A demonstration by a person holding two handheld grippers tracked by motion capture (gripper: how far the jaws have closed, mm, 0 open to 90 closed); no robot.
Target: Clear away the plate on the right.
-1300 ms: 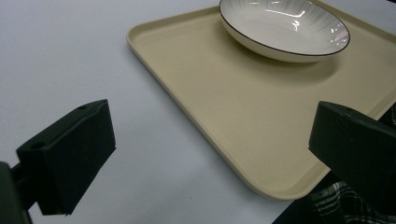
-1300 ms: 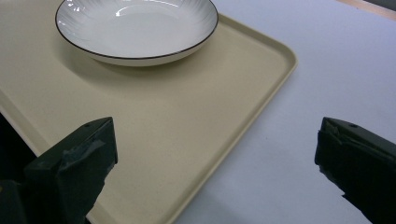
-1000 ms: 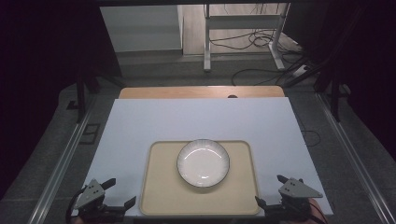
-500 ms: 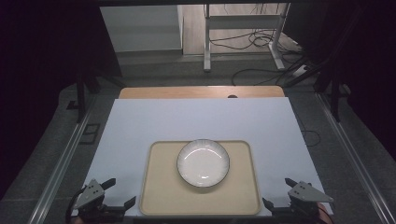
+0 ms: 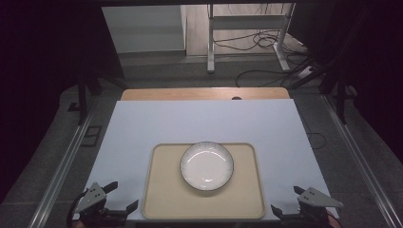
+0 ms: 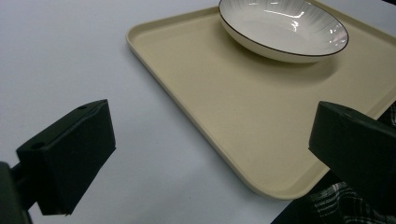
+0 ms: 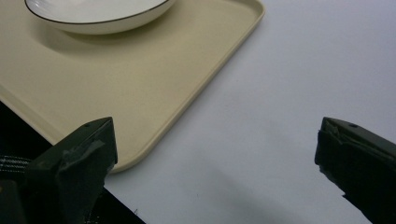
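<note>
1. Hovering at the near left corner of the sheet [image 5: 204, 128]: left gripper [image 5: 122, 197], jaws spread wide, holding nothing, grey plate on top, cable trailing toward the bottom edge.
2. Seen along its own jaws in the left gripper view [image 6: 205, 163]: both black jaws far apart, bare white sheet [image 6: 70, 60] and the near left corner of the tray [image 6: 210, 107] lying between them, touching neither.
3. Lying flat on the sheet, near its front edge and centred: beige tray [image 5: 164, 199] with rounded corners and a low rim.
4. Resting upright inside the tray, toward its far side: white bowl [image 5: 206, 166], dark rim line, fine ribbing inside, empty; also visible in the left gripper view [image 6: 282, 28] and the right gripper view [image 7: 95, 14].
5. Hovering at the near right corner of the sheet, just beside the tray: right gripper [image 5: 286, 202], jaws likewise wide apart and empty.
6. Framed between its jaws in the right gripper view [image 7: 215, 168]: tray corner [image 7: 140, 93] at left, white sheet [image 7: 289, 70] at right.
</note>
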